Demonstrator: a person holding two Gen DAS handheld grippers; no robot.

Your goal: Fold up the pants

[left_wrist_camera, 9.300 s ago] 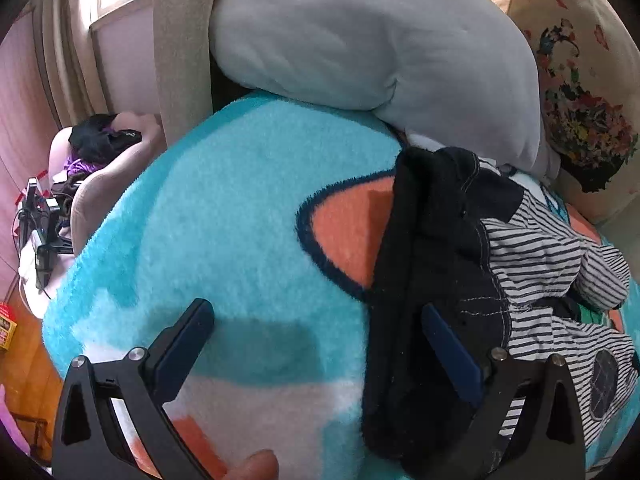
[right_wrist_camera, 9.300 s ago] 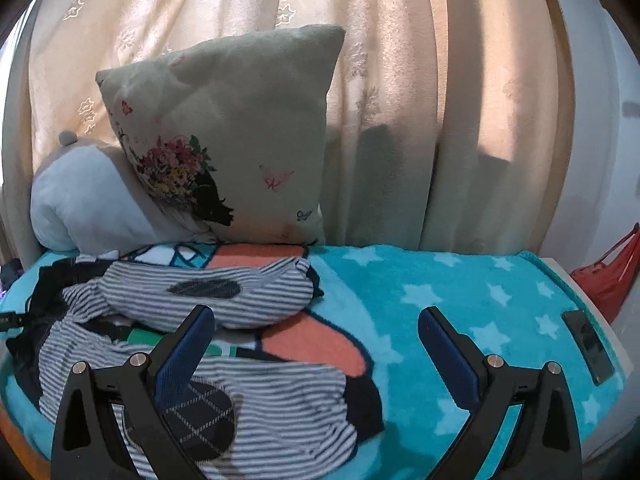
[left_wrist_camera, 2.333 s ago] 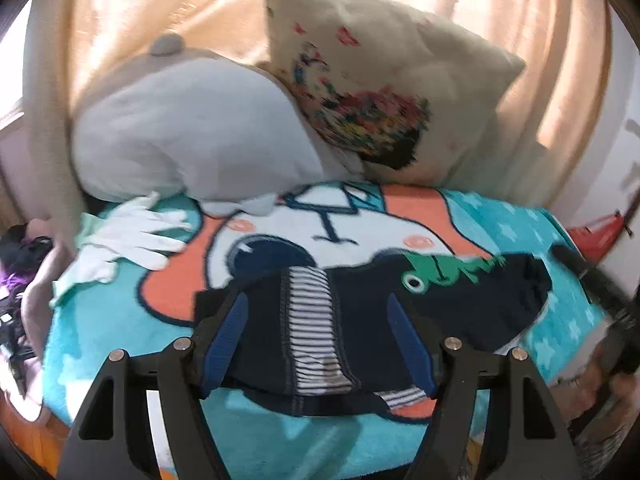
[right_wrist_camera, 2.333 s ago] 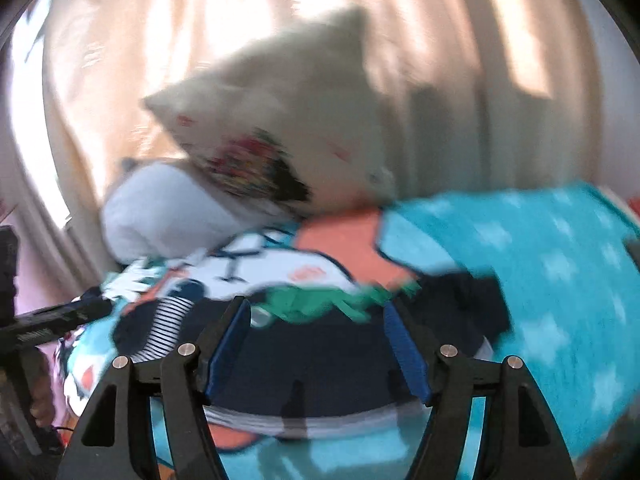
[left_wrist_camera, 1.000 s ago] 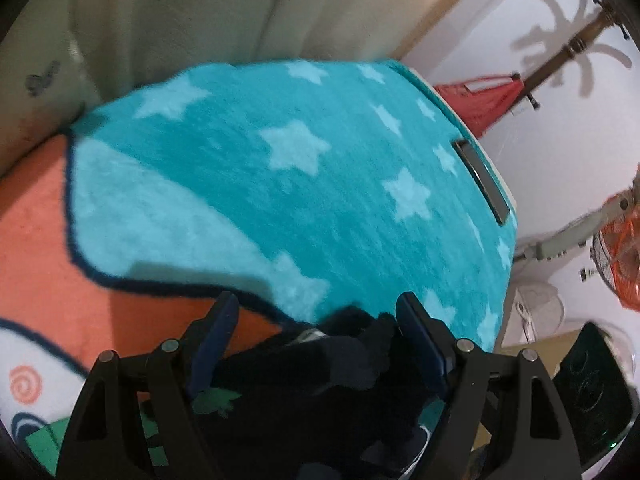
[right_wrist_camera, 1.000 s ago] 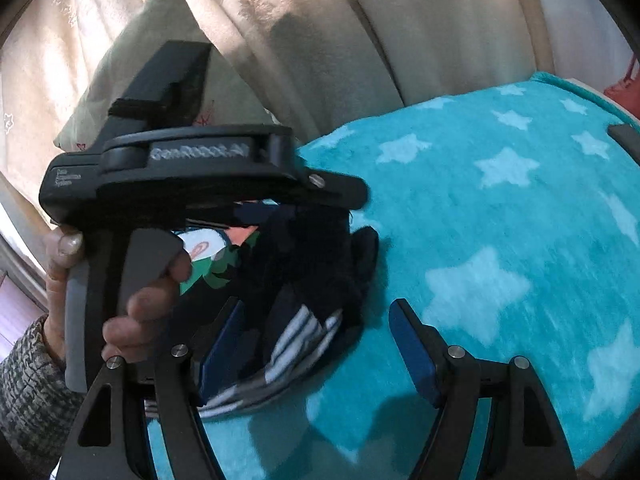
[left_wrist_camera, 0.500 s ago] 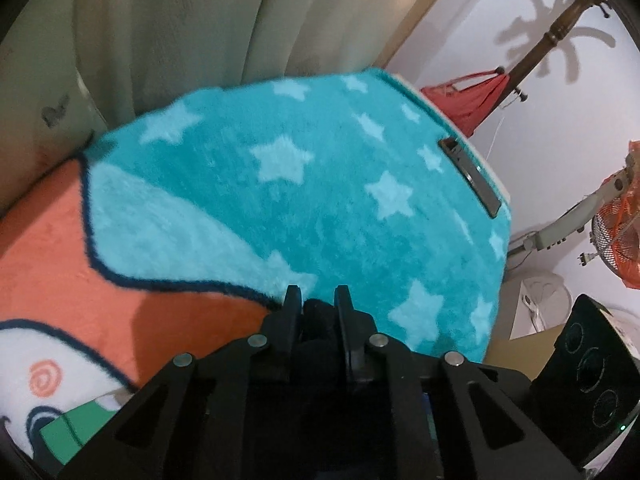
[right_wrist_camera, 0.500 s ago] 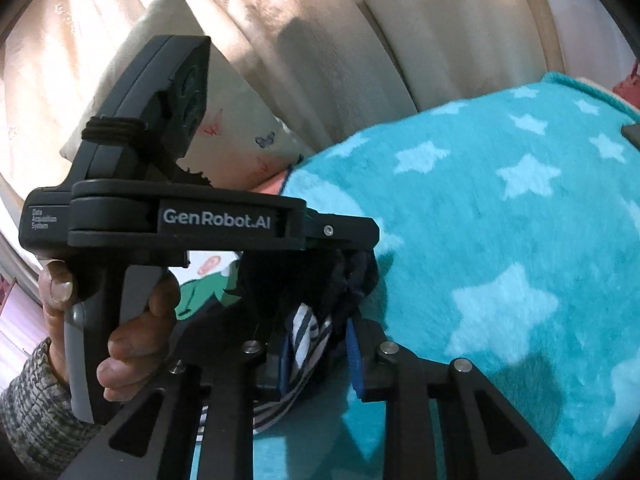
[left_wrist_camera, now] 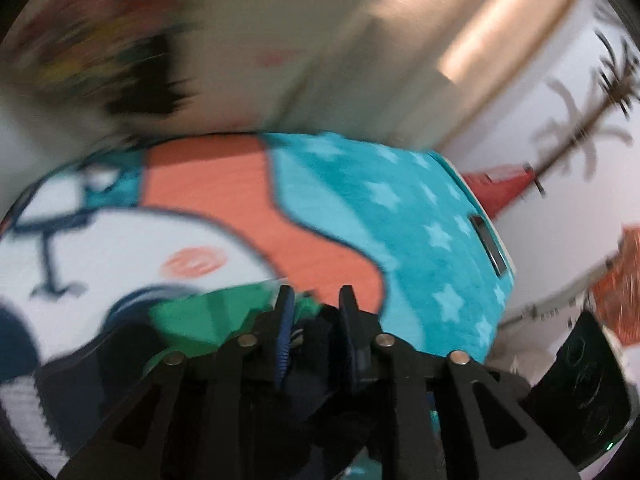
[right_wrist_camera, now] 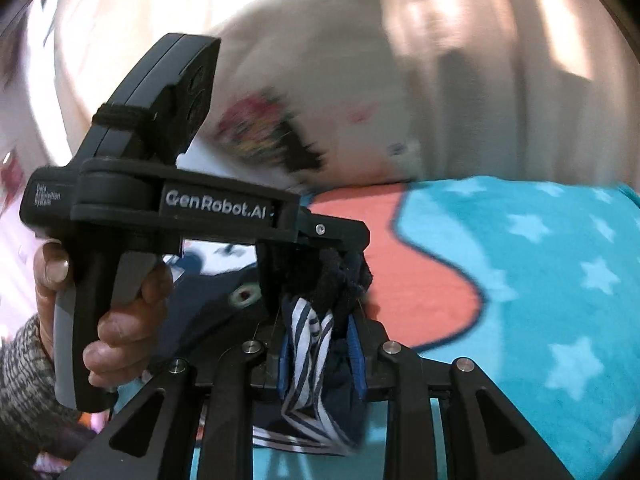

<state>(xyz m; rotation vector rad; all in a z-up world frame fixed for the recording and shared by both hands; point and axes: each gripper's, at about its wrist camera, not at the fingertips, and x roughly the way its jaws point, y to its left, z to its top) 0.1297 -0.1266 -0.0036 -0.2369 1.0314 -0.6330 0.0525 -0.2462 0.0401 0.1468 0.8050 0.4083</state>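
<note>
On the blanket: we hold the pants bunched at one end, lifted just off it.
Key relation: the rest trails left of both claws, long axis across the blanket.
Left claw: jaws easing apart, yet dark cloth is still pinched between them.
Right claw: jaws easing apart, still gripping striped cloth, just below the left claw.
Nearer hand: neither; both share one end.

Navy pants with white-striped lining lie on a teal, star-patterned blanket with orange patches.
</note>
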